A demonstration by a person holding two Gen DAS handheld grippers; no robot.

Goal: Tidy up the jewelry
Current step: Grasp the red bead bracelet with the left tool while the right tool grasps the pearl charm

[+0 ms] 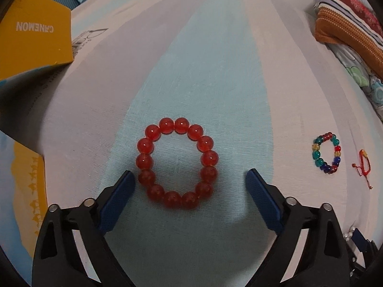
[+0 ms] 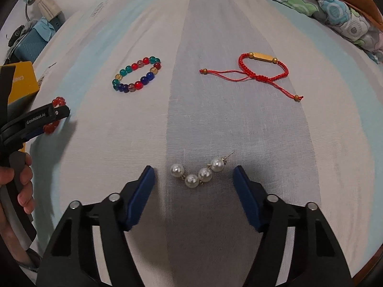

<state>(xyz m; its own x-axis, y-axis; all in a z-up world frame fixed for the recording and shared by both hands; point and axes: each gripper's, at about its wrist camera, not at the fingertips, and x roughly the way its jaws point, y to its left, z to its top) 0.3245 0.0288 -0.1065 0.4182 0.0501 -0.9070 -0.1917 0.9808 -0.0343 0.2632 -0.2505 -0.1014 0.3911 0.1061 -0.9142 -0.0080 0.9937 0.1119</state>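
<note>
Nothing's sorted yet as far as I can tell, all four pieces lie loose on the bed (image 2: 100, 143). My left hand-held gripper (image 1: 190, 177) is spread around the red bead bracelet (image 1: 177, 162), gripping nothing; the right hand-held gripper (image 2: 194, 173) brackets the pearl piece (image 2: 199, 172), pads still clear.

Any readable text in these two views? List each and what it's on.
"CANEMON", upside down, on the yellow box.
"GenRobot.AI" on the left tongs arm, right wrist view.
Grey print on the bedsheet: too blurred to read.
Nothing on the jewelry.
</note>
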